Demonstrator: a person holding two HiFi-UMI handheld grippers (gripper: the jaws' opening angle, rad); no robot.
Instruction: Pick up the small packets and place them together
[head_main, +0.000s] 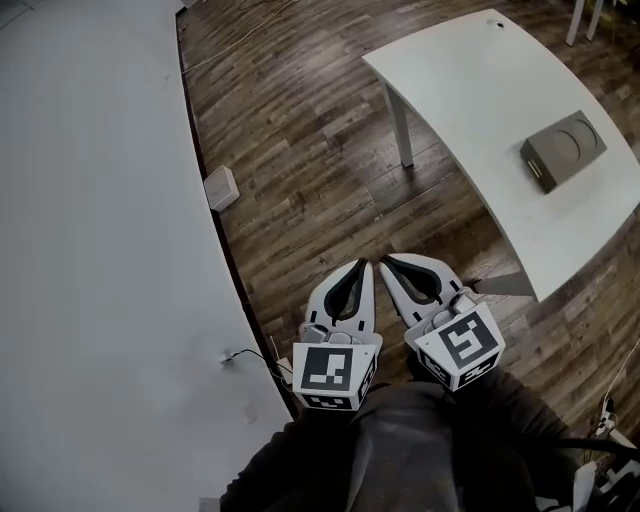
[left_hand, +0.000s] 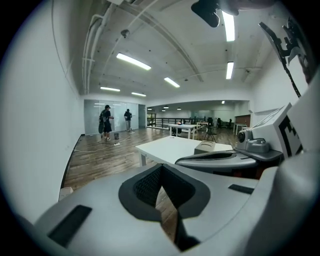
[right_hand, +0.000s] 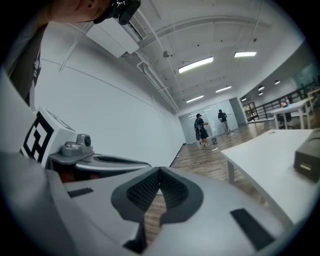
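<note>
No small packets show in any view. My left gripper (head_main: 366, 264) and my right gripper (head_main: 384, 260) are held side by side close to the person's body, above the wooden floor, tips nearly touching each other. Both are shut with nothing between the pads. In the left gripper view the closed jaws (left_hand: 161, 167) point across the room toward the white table (left_hand: 165, 150), with the right gripper (left_hand: 235, 157) alongside. The right gripper view shows its closed jaws (right_hand: 160, 171) and the left gripper (right_hand: 95, 160) beside it.
A white table (head_main: 480, 90) stands ahead to the right with a grey box (head_main: 562, 150) on it. A white wall (head_main: 90, 200) runs along the left, with a small white box (head_main: 221, 188) at its foot. Two people (left_hand: 106, 121) stand far off.
</note>
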